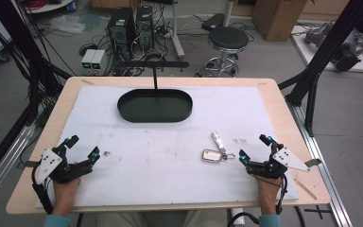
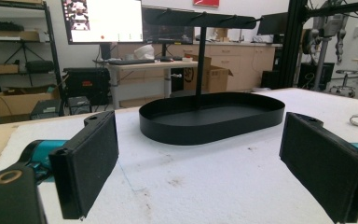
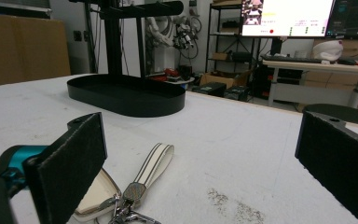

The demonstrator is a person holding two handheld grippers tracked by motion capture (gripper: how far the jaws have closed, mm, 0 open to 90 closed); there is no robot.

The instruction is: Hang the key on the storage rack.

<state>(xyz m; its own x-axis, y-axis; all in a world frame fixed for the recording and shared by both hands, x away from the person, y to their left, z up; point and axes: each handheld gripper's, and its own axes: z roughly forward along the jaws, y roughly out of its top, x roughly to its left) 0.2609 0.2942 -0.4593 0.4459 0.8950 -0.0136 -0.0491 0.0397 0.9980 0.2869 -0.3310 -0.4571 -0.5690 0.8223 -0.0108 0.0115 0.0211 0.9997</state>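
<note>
A black oval tray with an upright post and a crossbar stands at the back middle of the white mat; it shows too in the left gripper view and the right gripper view. A white key fob with a ring and a striped strap lies right of centre, seen close as the fob and strap. My right gripper rests open just right of the fob, nothing between its pads. My left gripper rests open near the mat's front left, its pads wide apart.
The white mat covers most of the wooden table. A small dark speck lies by the left gripper. Beyond the far edge stand a black stool, computer towers and cables; black frame posts flank the table.
</note>
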